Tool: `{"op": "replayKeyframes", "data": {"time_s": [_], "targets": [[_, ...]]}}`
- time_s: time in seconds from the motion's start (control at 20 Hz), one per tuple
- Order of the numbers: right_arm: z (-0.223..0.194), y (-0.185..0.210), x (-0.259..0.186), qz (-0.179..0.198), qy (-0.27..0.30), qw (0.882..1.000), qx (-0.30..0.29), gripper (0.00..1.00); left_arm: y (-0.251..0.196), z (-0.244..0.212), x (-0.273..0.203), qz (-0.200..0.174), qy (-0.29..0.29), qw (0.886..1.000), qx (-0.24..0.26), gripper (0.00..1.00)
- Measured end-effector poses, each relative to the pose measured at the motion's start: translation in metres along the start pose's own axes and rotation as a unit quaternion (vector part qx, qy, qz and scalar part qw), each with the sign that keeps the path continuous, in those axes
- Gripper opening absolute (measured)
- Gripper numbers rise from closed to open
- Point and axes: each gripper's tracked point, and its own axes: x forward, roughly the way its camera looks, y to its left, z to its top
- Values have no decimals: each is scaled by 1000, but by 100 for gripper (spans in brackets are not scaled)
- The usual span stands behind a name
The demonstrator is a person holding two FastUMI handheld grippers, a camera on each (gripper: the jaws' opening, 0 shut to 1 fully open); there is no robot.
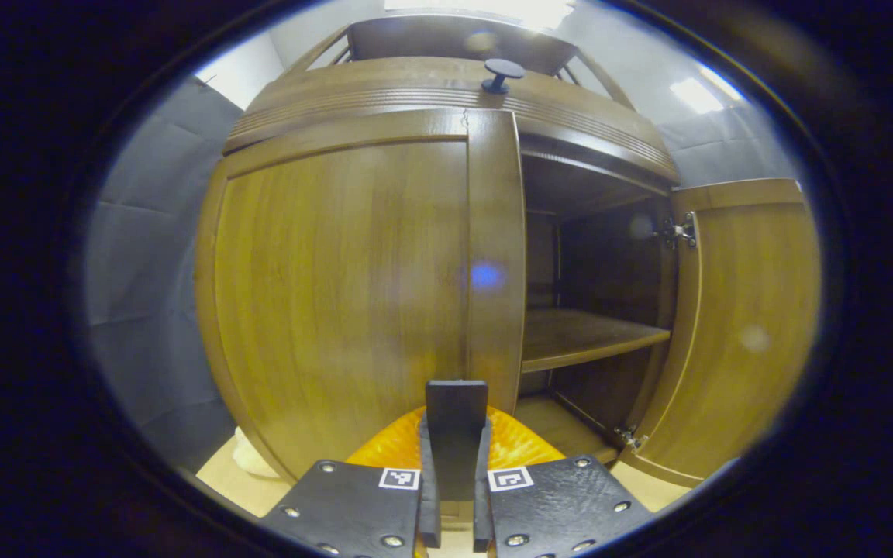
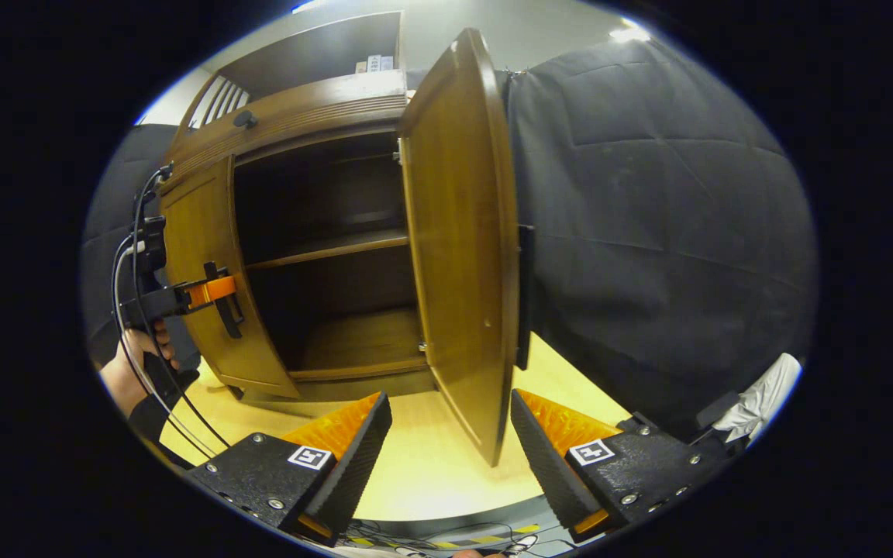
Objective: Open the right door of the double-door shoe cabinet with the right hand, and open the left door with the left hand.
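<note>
Black quilted cloth walls enclose a pale floor [image 2: 431, 465] carrying the shoe cabinet [image 1: 446, 85]. Left door [image 1: 338, 294] remains shut; the left gripper [image 1: 454, 457] is clamped on its handle [image 1: 456, 418]. Right door [image 2: 458, 248] stands wide open, edge-on between the spread fingers of the right gripper [image 2: 450, 457], which holds nothing. Risk: a pull off the hinge arc could slip the pinch. A knob [image 1: 501, 74] sits on top; the shelf [image 1: 594, 337] is bare.
</note>
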Motion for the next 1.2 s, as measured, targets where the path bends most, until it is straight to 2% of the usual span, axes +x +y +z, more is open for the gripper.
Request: {"op": "replayKeyframes", "data": {"time_s": [0.05,0.1,0.25,0.35,0.4,0.45,0.55,0.65,0.7,0.75,0.8,0.85,0.95,1.0,1.05,1.1,1.2], "targets": [[3,8,4,8,-4,1000,-3,99,0,0,0,1,0,1000,-3,24],[6,14,6,15,-11,1000,-6,92,0,-1,0,0,1,1000,-5,24],[13,30,19,32,-20,999,-18,95,0,-1,0,-1,-4,1000,-2,24],[15,40,21,39,-29,999,-20,95,0,-1,0,2,-6,1000,-2,24],[17,45,20,46,-32,998,-21,92,1,-1,-1,6,-4,1000,-4,24],[18,48,21,49,-33,998,-21,95,2,0,-1,9,-3,1000,-5,24],[19,55,28,57,-32,998,-18,95,2,-1,-1,9,-4,1000,-6,10],[18,61,33,65,-29,997,-12,95,2,0,-1,10,-2,1000,-3,10],[19,64,34,66,-28,997,-12,95,2,-1,-1,11,0,1000,-1,24],[19,66,36,66,-29,997,-13,92,2,-1,-1,12,3,1000,-1,24],[21,68,38,68,-32,997,-14,92,2,-3,-1,13,2,1000,-3,17],[22,71,39,70,-34,997,-16,92,2,-2,-1,15,3,1000,-5,24],[23,78,42,78,-37,996,-21,95,3,0,-2,17,2,1000,-5,24],[23,81,45,82,-36,996,-23,92,3,0,-2,17,1,1000,-6,10],[21,84,47,87,-34,995,-25,92,3,2,-3,17,1,1000,-8,24],[21,87,49,91,-31,995,-27,95,3,2,-3,18,2,1000,-10,24],[20,93,54,99,-29,994,-28,95,4,2,-3,23,2,1000,-12,23]]}}
